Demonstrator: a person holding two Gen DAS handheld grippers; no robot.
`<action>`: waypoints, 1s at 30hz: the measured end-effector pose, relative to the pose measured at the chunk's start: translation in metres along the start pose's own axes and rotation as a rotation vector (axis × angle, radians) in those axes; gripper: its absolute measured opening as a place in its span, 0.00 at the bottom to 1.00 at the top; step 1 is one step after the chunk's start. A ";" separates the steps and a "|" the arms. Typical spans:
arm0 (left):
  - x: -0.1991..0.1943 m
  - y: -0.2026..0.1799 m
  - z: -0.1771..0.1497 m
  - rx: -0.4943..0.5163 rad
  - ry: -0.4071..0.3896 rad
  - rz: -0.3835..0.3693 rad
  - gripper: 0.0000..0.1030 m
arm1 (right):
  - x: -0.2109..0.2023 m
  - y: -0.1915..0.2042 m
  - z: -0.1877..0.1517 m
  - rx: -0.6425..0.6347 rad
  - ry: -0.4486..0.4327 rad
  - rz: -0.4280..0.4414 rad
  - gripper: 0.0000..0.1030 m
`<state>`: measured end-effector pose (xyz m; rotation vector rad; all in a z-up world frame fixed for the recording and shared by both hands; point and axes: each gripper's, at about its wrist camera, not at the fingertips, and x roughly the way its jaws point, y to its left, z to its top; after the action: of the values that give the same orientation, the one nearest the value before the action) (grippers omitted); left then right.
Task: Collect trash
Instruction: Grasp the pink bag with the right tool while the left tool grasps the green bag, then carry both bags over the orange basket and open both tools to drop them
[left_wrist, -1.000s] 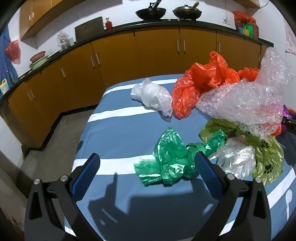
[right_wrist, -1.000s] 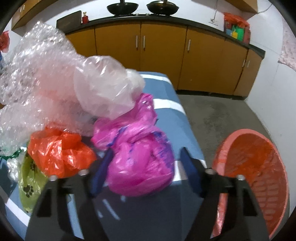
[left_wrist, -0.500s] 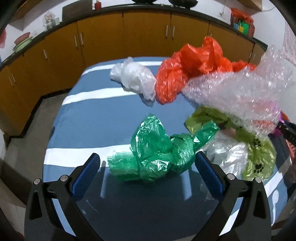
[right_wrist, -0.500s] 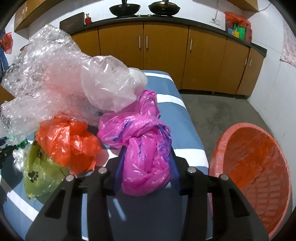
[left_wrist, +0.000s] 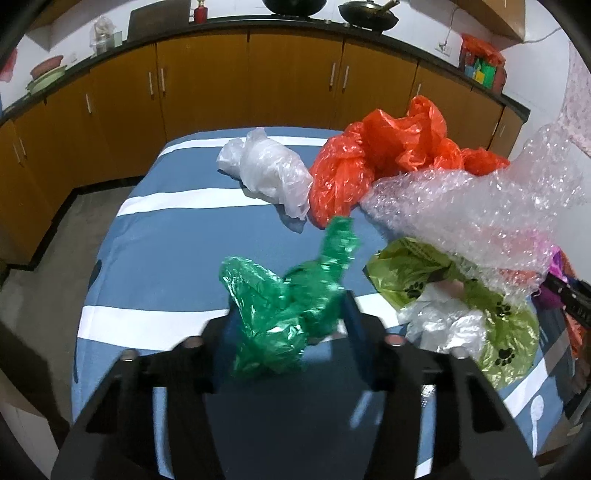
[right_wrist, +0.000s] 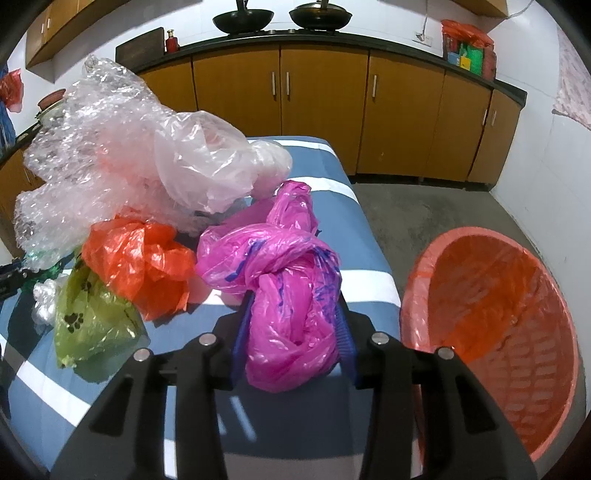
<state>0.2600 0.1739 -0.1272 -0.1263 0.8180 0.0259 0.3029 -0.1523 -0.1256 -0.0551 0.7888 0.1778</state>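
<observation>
**Both grippers pinch a bag, with the basket waiting on the right**

Nearest the right wrist camera, the right gripper (right_wrist: 293, 341) has its fingers clenched on the knotted pink bag (right_wrist: 280, 288), squeezing its lower bulge while the knot and upper folds rise free above. Gripping low on the bundle probably keeps the loose film from slipping out. Just to the right, beside the desk (right_wrist: 369, 284), stands the orange basket (right_wrist: 491, 325), its mouth tilted toward the camera, likely where the trash is meant to go.

In the left wrist view, the left gripper (left_wrist: 291, 325) is closed on the crumpled green bag (left_wrist: 288, 295), whose blurred tail sticks upward. It seems to be lifting off the striped cloth.

Beyond them lie the olive paw-print bag (left_wrist: 498, 339), a small clear bag (left_wrist: 447, 325), the bubble wrap (left_wrist: 472, 210) draped over its neighbours, the orange bags (left_wrist: 380, 155) and a white bag (left_wrist: 269, 170), all not yet collected. Kitchen cabinets (left_wrist: 288, 85) close the background.
</observation>
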 end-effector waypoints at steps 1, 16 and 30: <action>0.000 0.001 -0.001 -0.001 -0.002 -0.006 0.36 | -0.002 0.000 -0.002 0.001 0.000 0.001 0.39; -0.040 -0.002 -0.005 -0.003 -0.079 -0.003 0.28 | -0.039 -0.012 -0.023 0.036 -0.010 0.019 0.36; -0.110 -0.058 0.008 0.063 -0.211 -0.120 0.28 | -0.089 -0.033 -0.042 0.072 -0.052 0.031 0.36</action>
<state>0.1949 0.1205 -0.0356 -0.1111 0.5983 -0.0982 0.2181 -0.2020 -0.0927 0.0294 0.7439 0.1791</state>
